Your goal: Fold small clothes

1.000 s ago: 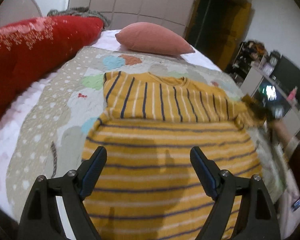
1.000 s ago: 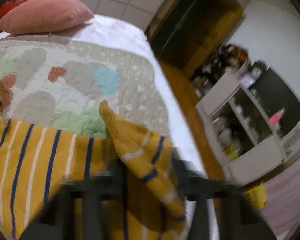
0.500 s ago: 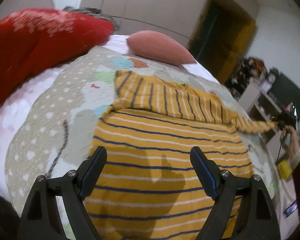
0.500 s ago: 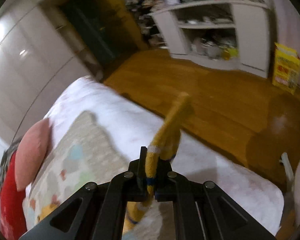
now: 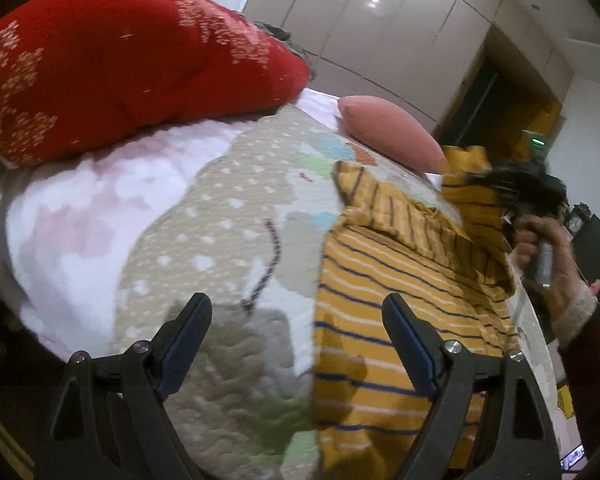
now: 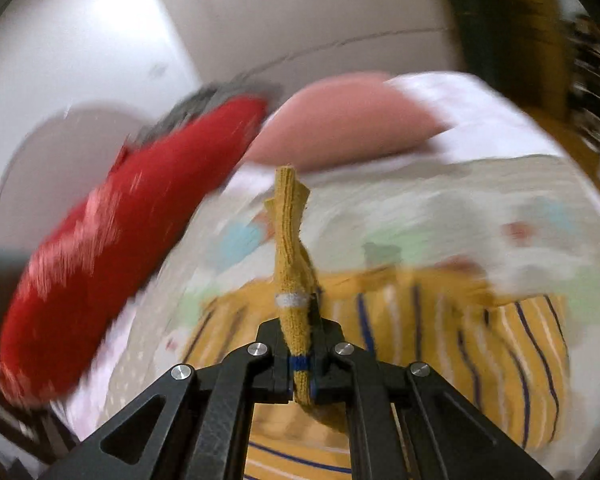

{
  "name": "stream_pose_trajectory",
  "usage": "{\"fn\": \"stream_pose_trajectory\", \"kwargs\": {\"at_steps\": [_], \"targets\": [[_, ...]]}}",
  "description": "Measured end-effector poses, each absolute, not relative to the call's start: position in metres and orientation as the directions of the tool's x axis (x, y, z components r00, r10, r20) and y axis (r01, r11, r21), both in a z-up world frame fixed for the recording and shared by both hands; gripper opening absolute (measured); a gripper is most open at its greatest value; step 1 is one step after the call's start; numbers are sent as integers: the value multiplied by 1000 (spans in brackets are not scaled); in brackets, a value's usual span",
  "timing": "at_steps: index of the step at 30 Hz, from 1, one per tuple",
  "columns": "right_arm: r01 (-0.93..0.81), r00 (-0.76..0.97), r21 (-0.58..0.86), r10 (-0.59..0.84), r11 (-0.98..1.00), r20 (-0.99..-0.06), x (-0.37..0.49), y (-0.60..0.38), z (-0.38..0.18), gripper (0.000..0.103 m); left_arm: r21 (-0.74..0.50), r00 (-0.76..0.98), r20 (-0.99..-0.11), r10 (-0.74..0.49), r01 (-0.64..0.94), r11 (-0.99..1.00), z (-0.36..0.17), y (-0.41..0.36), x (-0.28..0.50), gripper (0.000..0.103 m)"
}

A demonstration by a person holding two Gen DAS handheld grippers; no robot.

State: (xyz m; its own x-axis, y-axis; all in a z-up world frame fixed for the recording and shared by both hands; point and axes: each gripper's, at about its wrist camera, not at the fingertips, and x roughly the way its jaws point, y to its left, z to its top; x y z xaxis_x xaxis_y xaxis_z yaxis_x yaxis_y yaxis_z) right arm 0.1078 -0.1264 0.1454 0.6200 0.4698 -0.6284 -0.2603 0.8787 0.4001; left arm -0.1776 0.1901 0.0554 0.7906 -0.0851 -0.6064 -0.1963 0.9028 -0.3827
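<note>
We see the yellow striped sweater point(image 5: 384, 320) lying on the patchwork quilt point(image 5: 220, 240) of the bed, body flat, with one sleeve lifted above it. Our right hand-held gripper point(image 6: 300, 364) has its jaws pressed together on that sleeve cuff point(image 6: 290, 240); the cuff stands upright out of the jaws, with a white band and a blue band near the grip. In the left wrist view the same gripper is blurred, carried in the right hand point(image 5: 540, 248) over the sweater's far shoulder area. Our left hand-held gripper point(image 5: 296, 336) hangs with jaws wide apart, gripping nothing, over the sweater's left edge where it meets the quilt. A red pillow point(image 5: 120, 68) and a pink cushion point(image 5: 388, 132) lie at the head of the bed. The right wrist view is motion-blurred.
</note>
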Motion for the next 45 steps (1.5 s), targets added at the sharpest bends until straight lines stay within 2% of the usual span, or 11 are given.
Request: {"fn": "stream_pose_trajectory", "kwargs": {"at_steps": [7,9,11,17,24,27,30,33,42,44,45], "targets": [[-372,446,271,426,888,-787,118,-2,52,10,-421,793,-603,-81,-230,878,44,216,-194,86],[-403,446,227,407,887,-797,107,13,38,19,-430,792,-605,-80,-241,870,40,221,-194,86],[-441,444,219,423,870,-790,98,21,39,43,-435,789,-609,-78,-251,865,37,223,-194,86],[-585,377,220,502,781,-778,60,38,56,51,-438,780,-619,-90,-248,864,36,215,-192,86],[-538,358,322,557,779,-749,3,-80,82,53,-410,752,-649,-114,-219,885,38,197,-188,89],[-418,466,305,490,856,-737,-24,-180,90,58,-419,734,-663,-148,-200,886,37,185,-180,89],[-291,554,276,396,916,-732,-52,-258,96,63,-412,724,-666,-181,-154,898,36,166,-168,99],[-175,576,322,361,931,-733,-89,-323,87,65,-382,700,-689,-190,-128,915,28,148,-158,99],[-118,429,570,559,813,-709,-133,-336,-7,65,-397,628,-744,-229,-139,907,4,128,-147,99],[-131,422,630,618,766,-664,-137,-326,-17,67,-429,623,-738,-262,-133,894,3,128,-149,94],[-142,418,665,653,733,-631,-138,-322,-18,67,-437,620,-737,-271,-130,890,2,128,-151,83]]}}
